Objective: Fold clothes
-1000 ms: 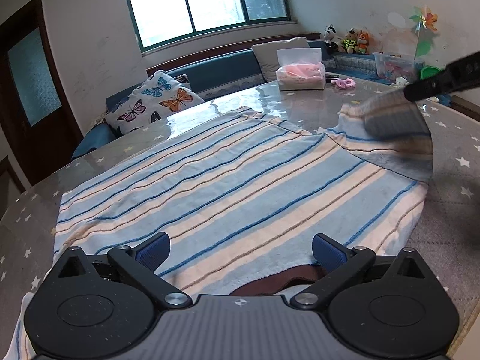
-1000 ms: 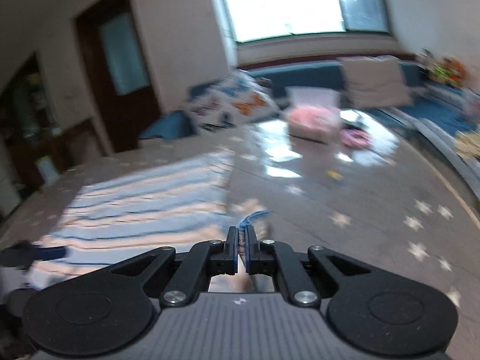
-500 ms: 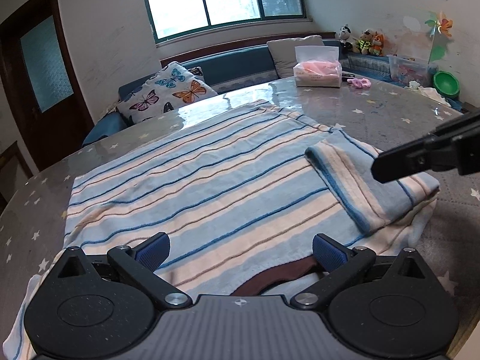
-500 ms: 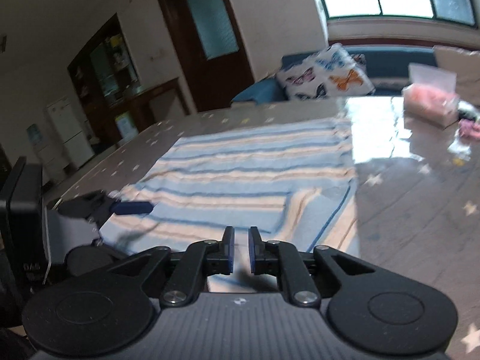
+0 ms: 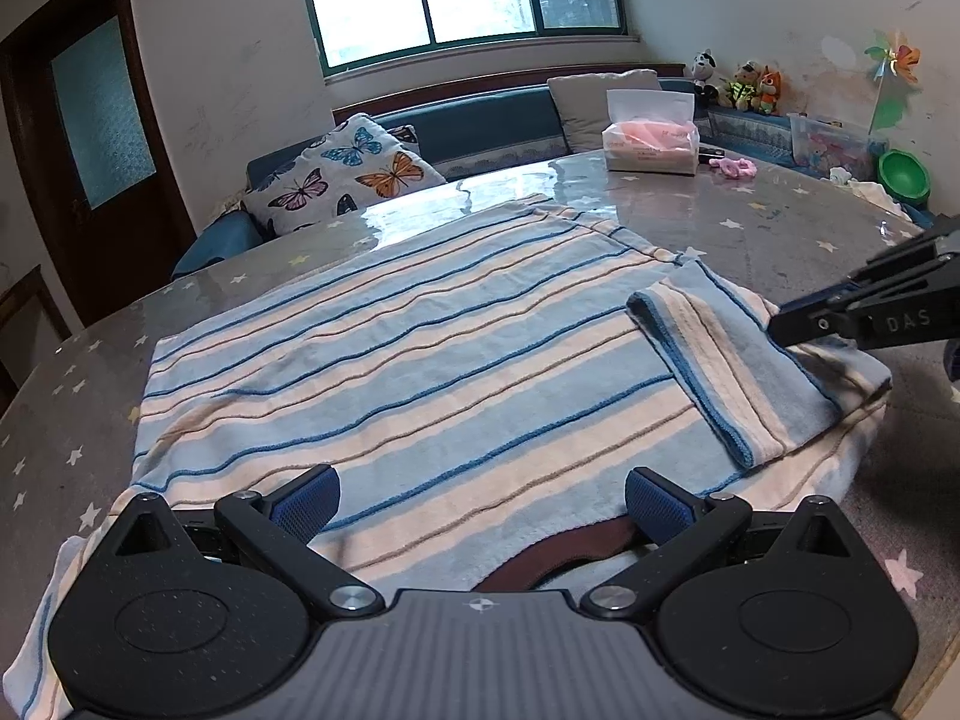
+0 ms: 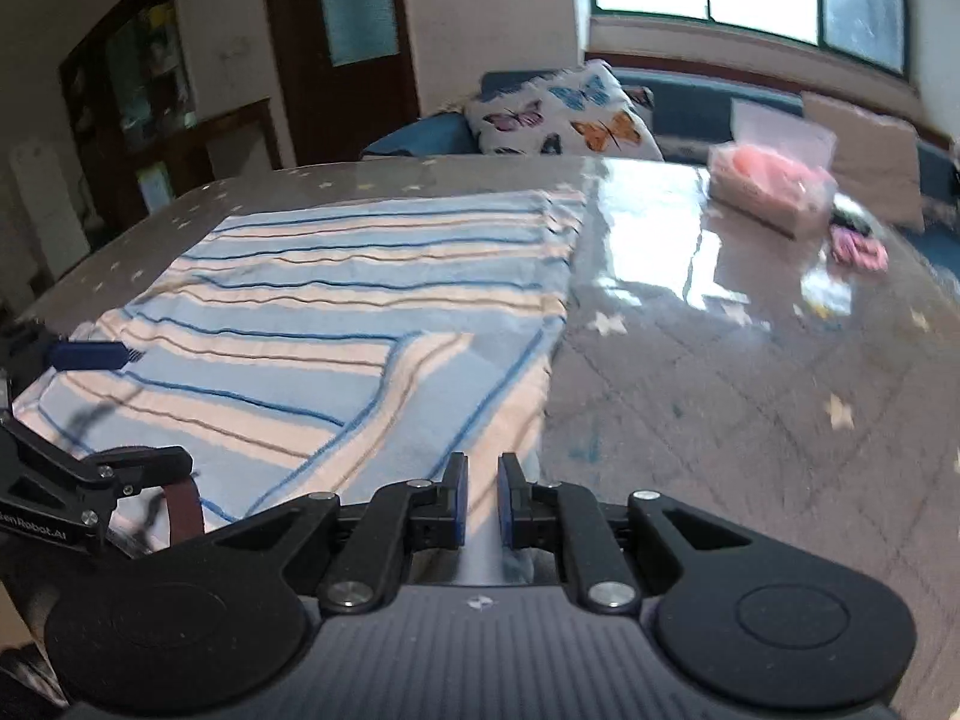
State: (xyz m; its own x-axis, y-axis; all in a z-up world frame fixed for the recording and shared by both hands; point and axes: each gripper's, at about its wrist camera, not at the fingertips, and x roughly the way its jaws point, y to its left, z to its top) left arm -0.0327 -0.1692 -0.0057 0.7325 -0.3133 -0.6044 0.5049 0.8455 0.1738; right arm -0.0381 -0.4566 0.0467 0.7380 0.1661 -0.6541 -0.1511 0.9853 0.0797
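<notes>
A blue and cream striped shirt lies flat on the star-patterned table. Its brown collar is nearest my left gripper, which hovers over it wide open and empty. The right sleeve is folded in across the body. In the left wrist view my right gripper has its tip at the sleeve's outer edge. In the right wrist view the same gripper shows a narrow gap between its jaws and grips nothing. The shirt and folded sleeve lie just beyond it.
A tissue box and a pink item sit on the far side of the table. A green bowl stands at the right edge. Behind the table is a blue sofa with a butterfly cushion.
My right gripper carried the sleeve inward, laid it on the shirt, let go and drew back lower. Its jaws parted slightly. The left gripper barely moved.
</notes>
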